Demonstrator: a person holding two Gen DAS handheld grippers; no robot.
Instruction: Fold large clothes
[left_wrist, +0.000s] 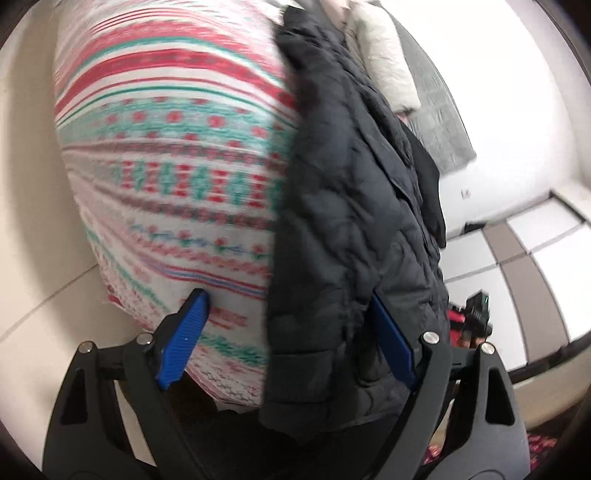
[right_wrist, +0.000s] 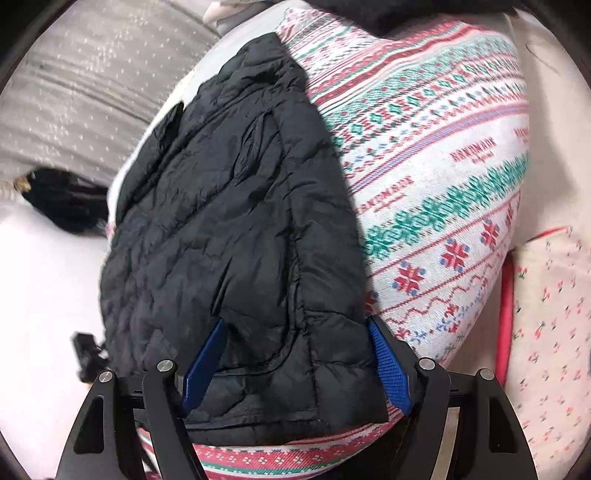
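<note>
A black quilted puffer jacket (left_wrist: 347, 206) lies folded lengthwise on a table covered by a red, green and white patterned cloth (left_wrist: 177, 155). My left gripper (left_wrist: 288, 306) is open, its blue fingers (left_wrist: 184, 332) spread around the jacket's near hem and the cloth edge. In the right wrist view the jacket (right_wrist: 221, 221) lies on the same cloth (right_wrist: 443, 177). My right gripper (right_wrist: 295, 332) is open, its blue fingers (right_wrist: 388, 362) either side of the jacket's near hem, with the fabric between them.
A grey dotted blanket (right_wrist: 81, 81) and a black item (right_wrist: 62, 199) lie at the left in the right wrist view. A floral cushion with red trim (right_wrist: 546, 325) sits at the right. A white fluffy garment (left_wrist: 388, 55) lies beyond the jacket. Tiled floor (left_wrist: 517, 266) shows at the right.
</note>
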